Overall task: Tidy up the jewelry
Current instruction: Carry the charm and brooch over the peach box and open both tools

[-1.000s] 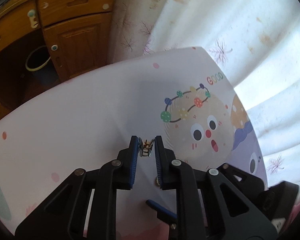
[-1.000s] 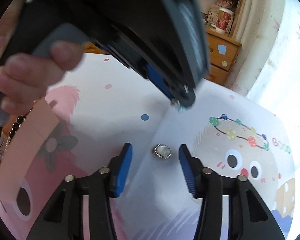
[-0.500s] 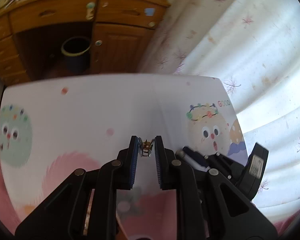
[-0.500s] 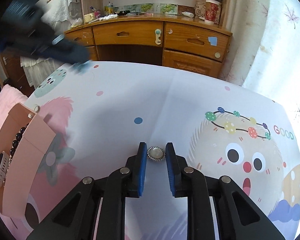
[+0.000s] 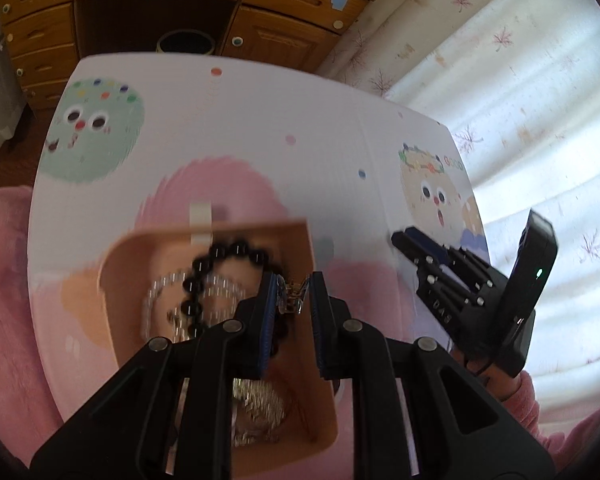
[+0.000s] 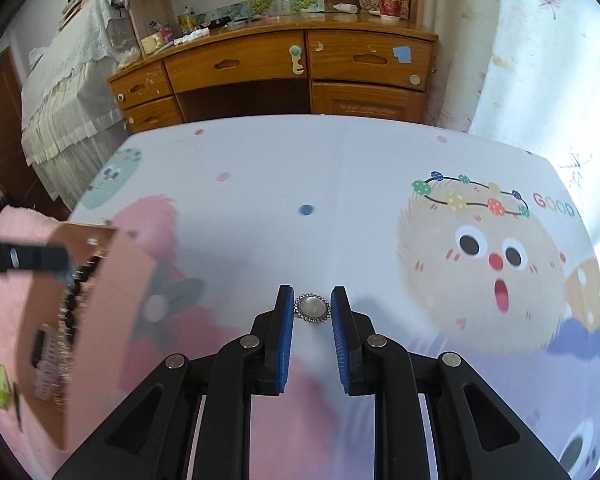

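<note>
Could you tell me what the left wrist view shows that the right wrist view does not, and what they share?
Only the left wrist view looks down into the pink box, showing the black bead bracelet and silvery pieces inside, and the small gold trinket pinched in the left claw. Only the right wrist view shows the round pearl brooch clamped in the right claw, plus the clutter on top of the wooden desk. Both show the cartoon-print tablecloth, the box and the desk.

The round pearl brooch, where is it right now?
In the right wrist view, the round pearl brooch sits low and centre, clamped between the right gripper's blue pads, above the cartoon-printed table cover, right of the pink box.
</note>
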A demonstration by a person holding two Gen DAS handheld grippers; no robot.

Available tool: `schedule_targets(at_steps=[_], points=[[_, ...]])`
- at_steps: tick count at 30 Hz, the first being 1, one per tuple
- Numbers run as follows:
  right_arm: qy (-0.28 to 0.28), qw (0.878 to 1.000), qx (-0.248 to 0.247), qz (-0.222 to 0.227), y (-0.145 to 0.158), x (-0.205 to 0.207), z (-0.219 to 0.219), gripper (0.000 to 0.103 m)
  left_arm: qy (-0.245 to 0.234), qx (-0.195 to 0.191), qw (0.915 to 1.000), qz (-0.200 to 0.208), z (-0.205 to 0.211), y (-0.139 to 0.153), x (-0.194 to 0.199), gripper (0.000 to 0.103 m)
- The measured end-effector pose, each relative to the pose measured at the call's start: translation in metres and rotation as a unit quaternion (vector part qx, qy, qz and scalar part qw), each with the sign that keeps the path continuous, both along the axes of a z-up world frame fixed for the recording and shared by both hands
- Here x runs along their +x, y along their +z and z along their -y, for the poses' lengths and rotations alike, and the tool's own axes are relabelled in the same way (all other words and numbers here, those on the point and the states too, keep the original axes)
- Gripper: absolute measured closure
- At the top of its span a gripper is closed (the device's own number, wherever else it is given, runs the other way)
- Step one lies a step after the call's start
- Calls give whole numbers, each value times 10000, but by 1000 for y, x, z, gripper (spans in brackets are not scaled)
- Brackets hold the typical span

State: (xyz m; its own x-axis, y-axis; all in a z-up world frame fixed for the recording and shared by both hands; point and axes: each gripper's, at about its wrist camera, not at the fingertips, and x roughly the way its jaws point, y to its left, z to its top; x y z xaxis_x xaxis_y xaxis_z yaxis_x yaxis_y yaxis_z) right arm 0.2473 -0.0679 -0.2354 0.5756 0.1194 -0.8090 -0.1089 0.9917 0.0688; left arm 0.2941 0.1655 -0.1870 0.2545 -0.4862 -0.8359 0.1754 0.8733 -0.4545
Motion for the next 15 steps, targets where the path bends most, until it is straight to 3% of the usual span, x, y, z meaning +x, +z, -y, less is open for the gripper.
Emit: schedule_targets(at_steps=[5,12,14,15], points=[[-89,9985,486,238,39,-44,-35,85,-287,373,9989,39,-16,3,-37,89],[67,9937,1031,446,89,-112,-94,85,-407,568,9974,166,-41,28,-69,87],[182,9908,1250,484,105,-129,-108,85,-319,690,9971,95,-44,44,-74,73],[275,9885,1383,541,113,-138,-115,84,-239,752,9968,150,-48,52,-78,54]])
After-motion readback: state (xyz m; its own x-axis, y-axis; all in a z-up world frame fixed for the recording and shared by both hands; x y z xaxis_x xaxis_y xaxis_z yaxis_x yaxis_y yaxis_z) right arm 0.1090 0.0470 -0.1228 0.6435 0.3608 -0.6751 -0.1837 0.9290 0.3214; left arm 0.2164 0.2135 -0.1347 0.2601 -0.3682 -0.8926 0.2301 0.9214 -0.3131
